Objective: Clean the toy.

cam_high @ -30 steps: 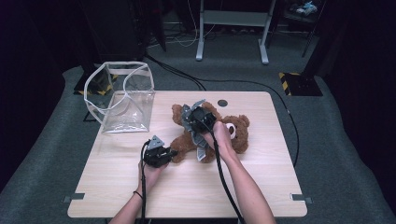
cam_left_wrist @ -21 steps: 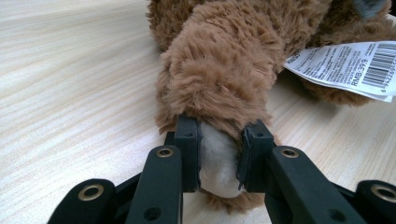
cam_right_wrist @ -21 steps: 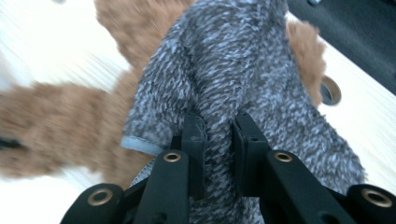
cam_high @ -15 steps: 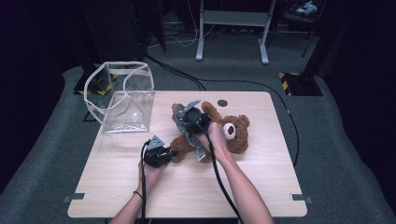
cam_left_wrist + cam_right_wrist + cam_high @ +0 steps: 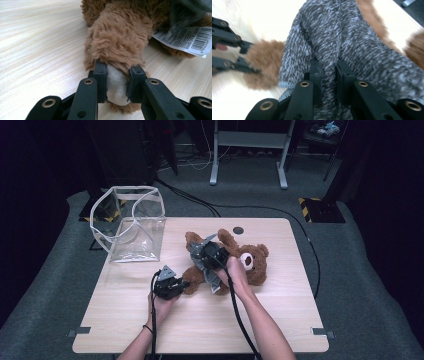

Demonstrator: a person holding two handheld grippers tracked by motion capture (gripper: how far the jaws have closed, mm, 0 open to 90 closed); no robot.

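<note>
With the teddy bear (image 5: 250, 262) laid on the tabletop (image 5: 280, 320), its foot (image 5: 116, 85) is clamped by the left hand-held gripper (image 5: 117, 83) and its grey knitted garment (image 5: 352, 45) by the right hand-held gripper (image 5: 329, 75), so the garment work is judged under way, not finished.
</note>
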